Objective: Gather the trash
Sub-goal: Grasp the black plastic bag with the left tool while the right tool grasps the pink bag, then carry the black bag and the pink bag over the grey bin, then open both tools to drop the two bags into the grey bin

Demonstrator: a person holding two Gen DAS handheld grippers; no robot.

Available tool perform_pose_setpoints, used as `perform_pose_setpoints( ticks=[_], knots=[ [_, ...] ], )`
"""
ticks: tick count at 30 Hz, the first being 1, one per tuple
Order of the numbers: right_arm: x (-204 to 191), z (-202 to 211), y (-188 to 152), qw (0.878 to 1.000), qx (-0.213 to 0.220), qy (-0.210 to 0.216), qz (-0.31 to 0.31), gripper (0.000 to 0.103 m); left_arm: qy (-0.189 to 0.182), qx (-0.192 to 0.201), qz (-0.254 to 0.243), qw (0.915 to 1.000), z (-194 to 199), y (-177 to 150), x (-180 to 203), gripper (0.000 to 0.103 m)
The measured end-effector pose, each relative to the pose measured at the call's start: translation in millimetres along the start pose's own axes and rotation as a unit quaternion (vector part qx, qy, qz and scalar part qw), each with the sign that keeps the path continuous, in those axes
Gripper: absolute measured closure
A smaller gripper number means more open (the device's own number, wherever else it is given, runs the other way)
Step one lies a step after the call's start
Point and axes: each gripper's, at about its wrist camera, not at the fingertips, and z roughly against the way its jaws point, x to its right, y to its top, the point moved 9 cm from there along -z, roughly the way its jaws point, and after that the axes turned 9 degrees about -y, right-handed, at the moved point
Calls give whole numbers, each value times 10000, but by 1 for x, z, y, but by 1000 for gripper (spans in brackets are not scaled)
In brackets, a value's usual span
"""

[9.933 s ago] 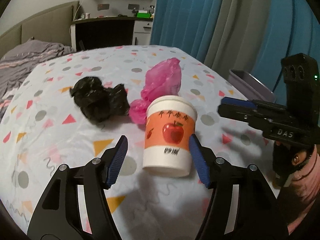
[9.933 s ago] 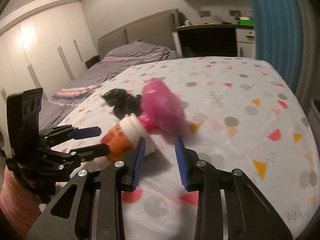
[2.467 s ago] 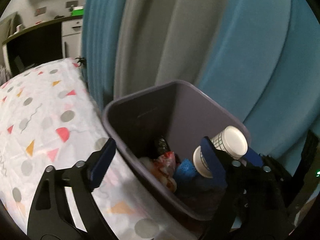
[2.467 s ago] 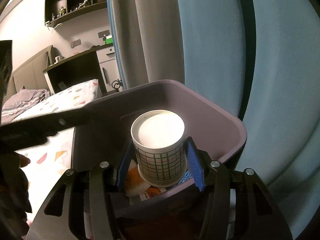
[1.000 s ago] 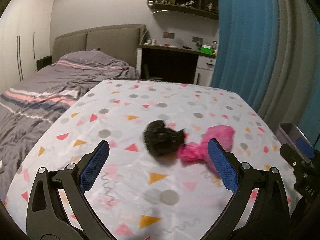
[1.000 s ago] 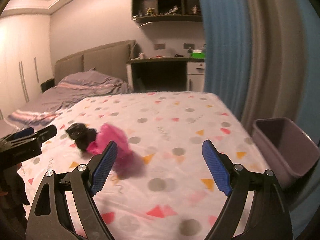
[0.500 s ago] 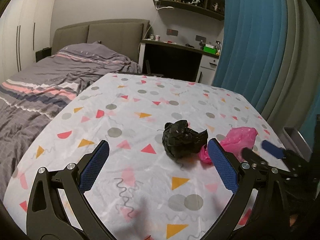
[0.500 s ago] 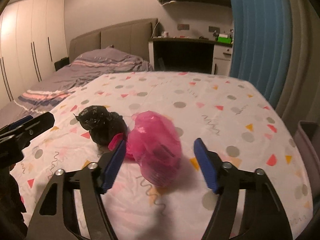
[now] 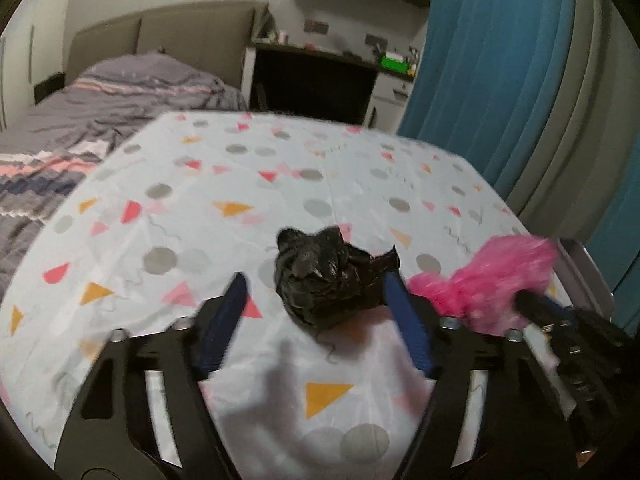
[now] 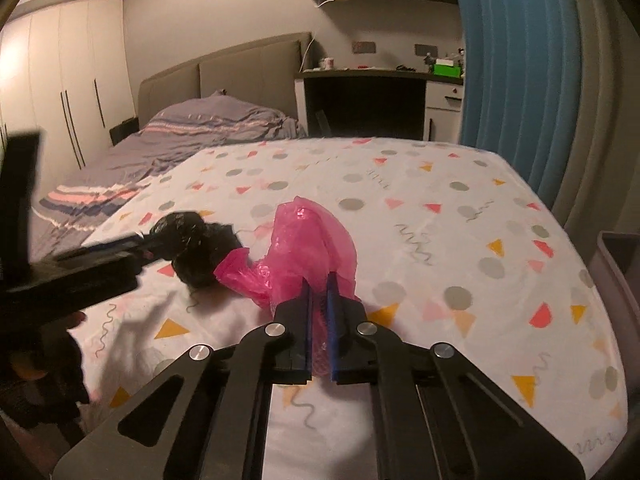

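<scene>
A crumpled black plastic bag (image 9: 328, 278) lies on the patterned tablecloth (image 9: 240, 208); my left gripper (image 9: 316, 304) is open with its blue pads on either side of the bag. The black bag also shows in the right wrist view (image 10: 192, 246). A pink plastic bag (image 10: 308, 250) lies beside it, and my right gripper (image 10: 318, 292) is shut on its near end. In the left wrist view the pink bag (image 9: 492, 280) is blurred at the right, held by the right gripper (image 9: 536, 306).
A grey trash bin (image 10: 618, 264) stands off the table's right edge, also in the left wrist view (image 9: 588, 272). Blue and grey curtains (image 10: 520, 72) hang behind it. A bed (image 10: 192, 136) and a desk (image 10: 368, 100) lie beyond the table.
Both grippers have moved in on the bags. My right gripper has shut on the pink bag. My left gripper has narrowed around the black bag.
</scene>
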Motion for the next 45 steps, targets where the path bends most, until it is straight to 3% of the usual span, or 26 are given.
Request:
perform_pose_setpoints(
  ticks=[8, 13, 18, 27, 33, 40, 42, 45],
  knots=[
    [43, 32, 7, 9991, 246, -150, -314, 96, -189, -132, 154, 9996, -14, -5, 6, 101],
    [87, 57, 16, 9962, 505, -355, -615, 96, -349, 97, -129, 9993, -4, 7, 43, 102],
    [155, 87, 23, 9877, 866, -915, -929, 96, -852, 324, -708, 9933, 3, 24, 132, 102],
    [302, 122, 4, 9539, 1055, -2311, -1599, 96, -2062, 207, -1604, 9650, -37, 24, 335, 102],
    [361, 119, -15, 9422, 923, -2655, -1822, 96, -2493, -110, -1918, 9492, -85, 5, 430, 102],
    [396, 99, -31, 9408, 681, -2654, -1997, 96, -2745, -590, -1925, 9403, -134, -22, 472, 101],
    [403, 92, -36, 9421, 574, -2590, -2053, 96, -2839, -704, -1898, 9373, -142, -28, 475, 95],
    [406, 86, -42, 9435, 464, -2588, -2018, 92, -2818, -709, -1931, 9372, -146, -32, 473, 72]
  ],
)
